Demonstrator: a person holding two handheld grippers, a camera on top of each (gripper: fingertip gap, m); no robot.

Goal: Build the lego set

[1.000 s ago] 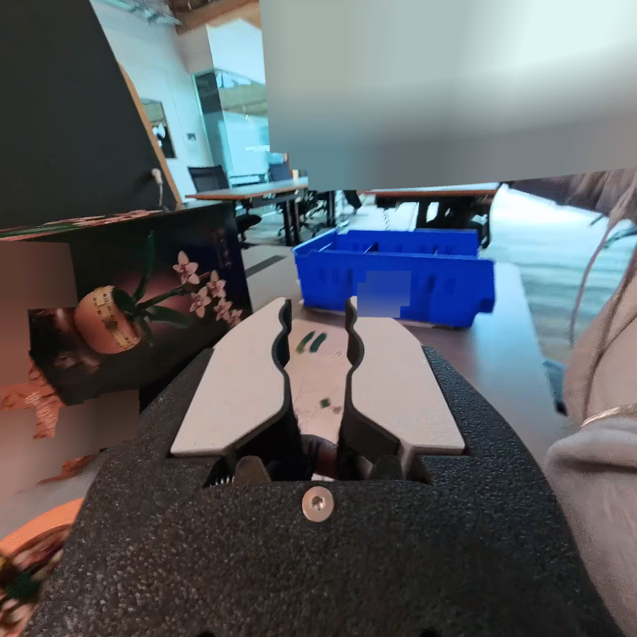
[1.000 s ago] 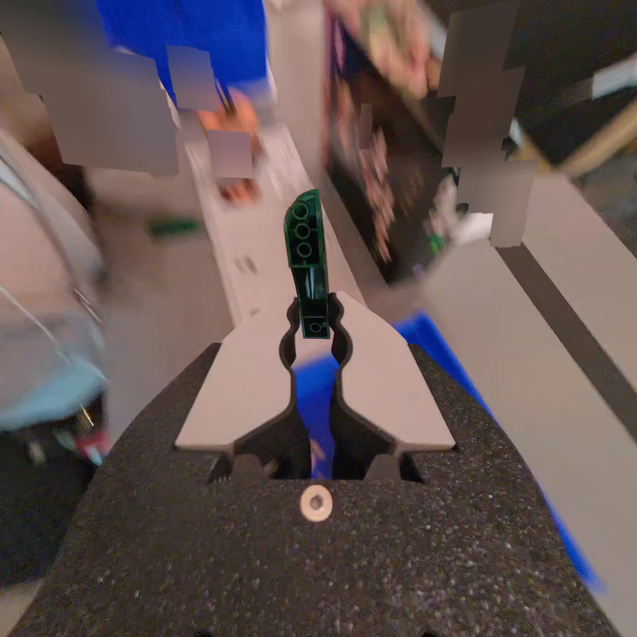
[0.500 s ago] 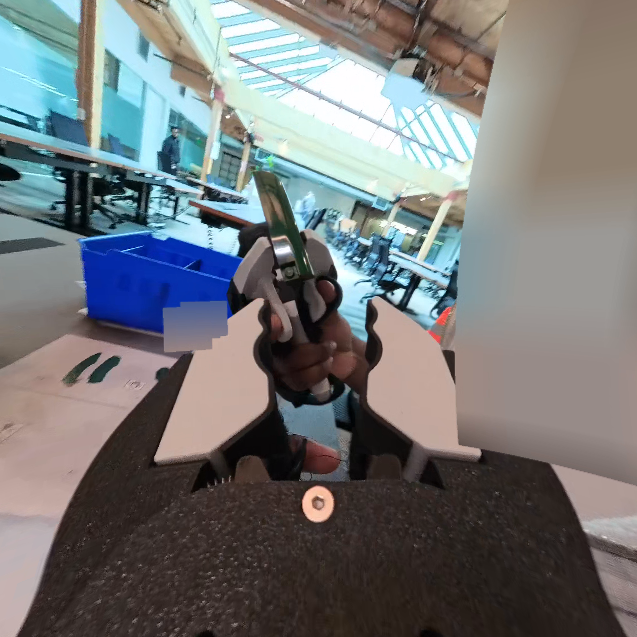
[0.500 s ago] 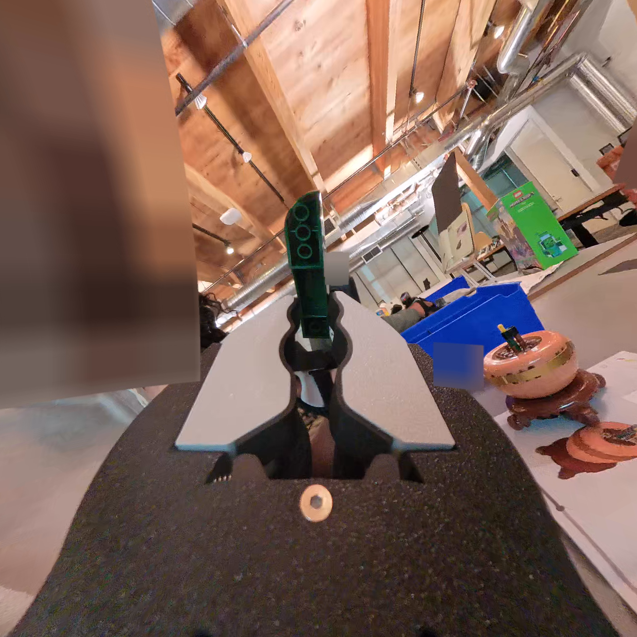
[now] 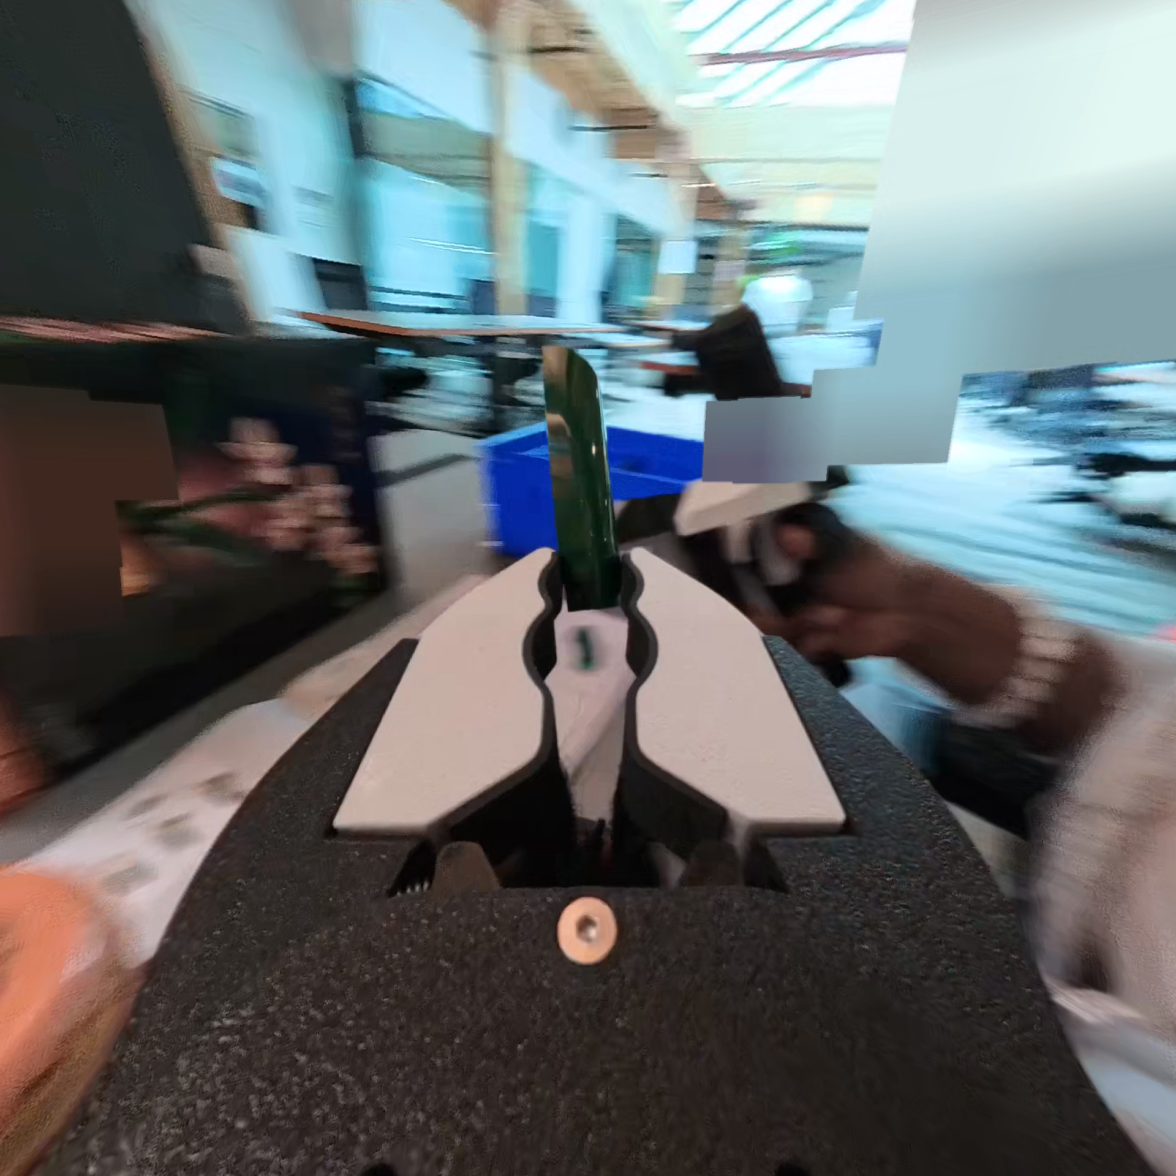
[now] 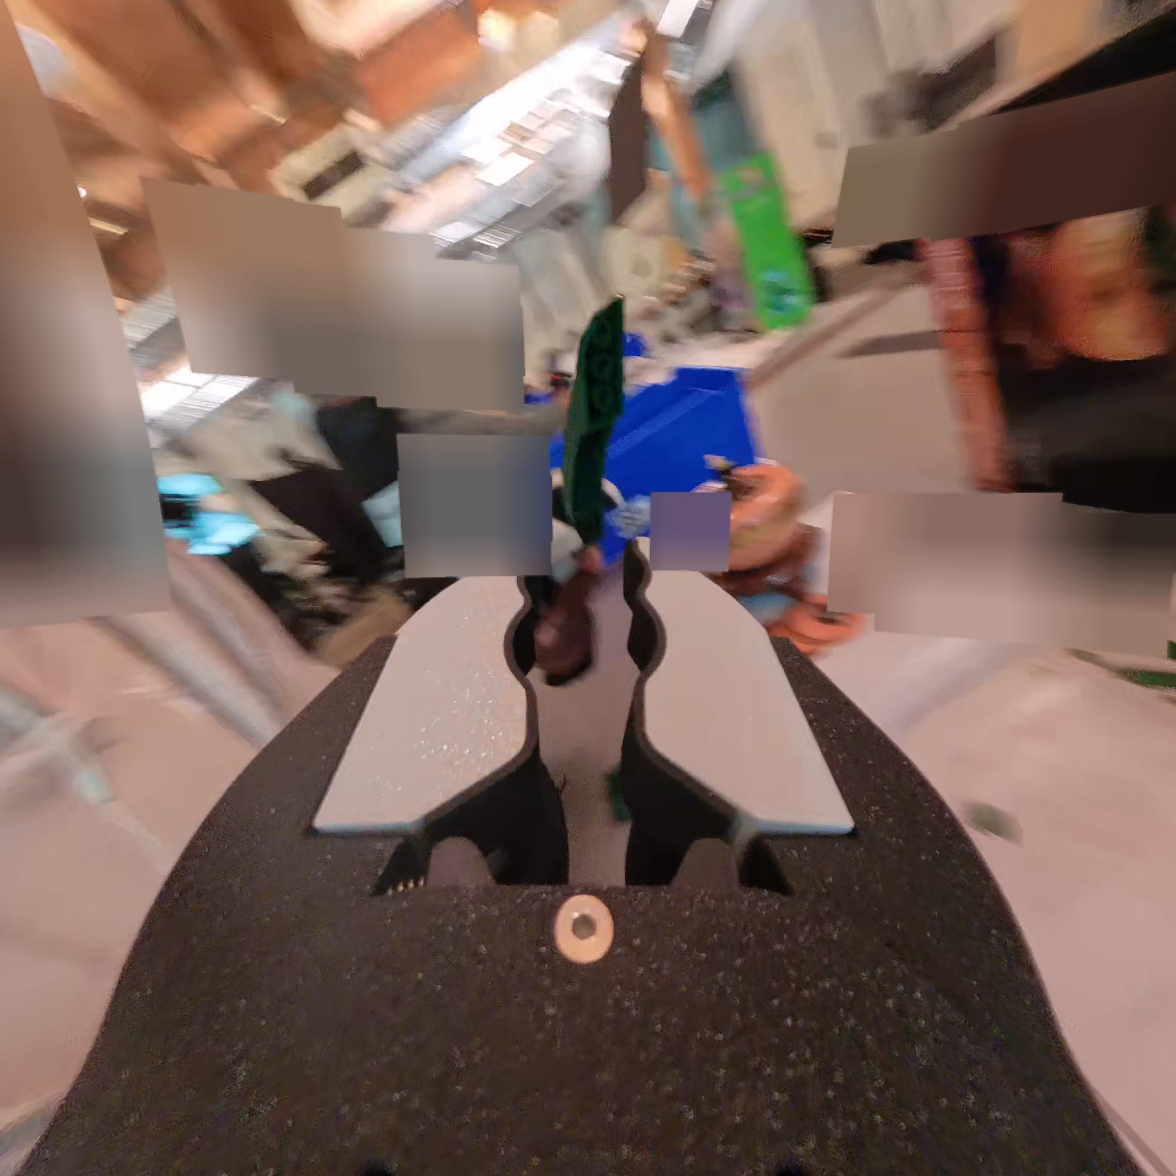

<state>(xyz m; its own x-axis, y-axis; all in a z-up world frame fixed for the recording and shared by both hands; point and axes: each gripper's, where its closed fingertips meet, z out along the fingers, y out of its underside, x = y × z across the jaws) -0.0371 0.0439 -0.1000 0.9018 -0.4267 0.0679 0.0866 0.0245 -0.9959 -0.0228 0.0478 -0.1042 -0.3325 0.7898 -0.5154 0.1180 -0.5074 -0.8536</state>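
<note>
In the left wrist view, the left gripper (image 5: 590,576) fills the lower half of the frame, its jaws closed on the base of a dark green leaf-shaped lego piece (image 5: 580,483). The piece stands nearly upright from the jaw tips at the centre of the frame, its glossy curved face toward the camera. Behind it, right of centre, is a blue bin (image 5: 518,490), and at the left edge a dark box printed with pink flowers (image 5: 267,509); both are blurred. A hand (image 5: 891,611) shows at centre right, too blurred to tell what it holds. In the right wrist view, the right gripper (image 6: 582,569) has its jaws parted with nothing between them. The same green piece appears above and beyond the jaw tips at the centre of the frame, clear of them, its studded side visible. A peach and brown round lego model (image 6: 773,509) sits on the pale worktop (image 6: 1018,795) right of centre, before the blue bin.
</note>
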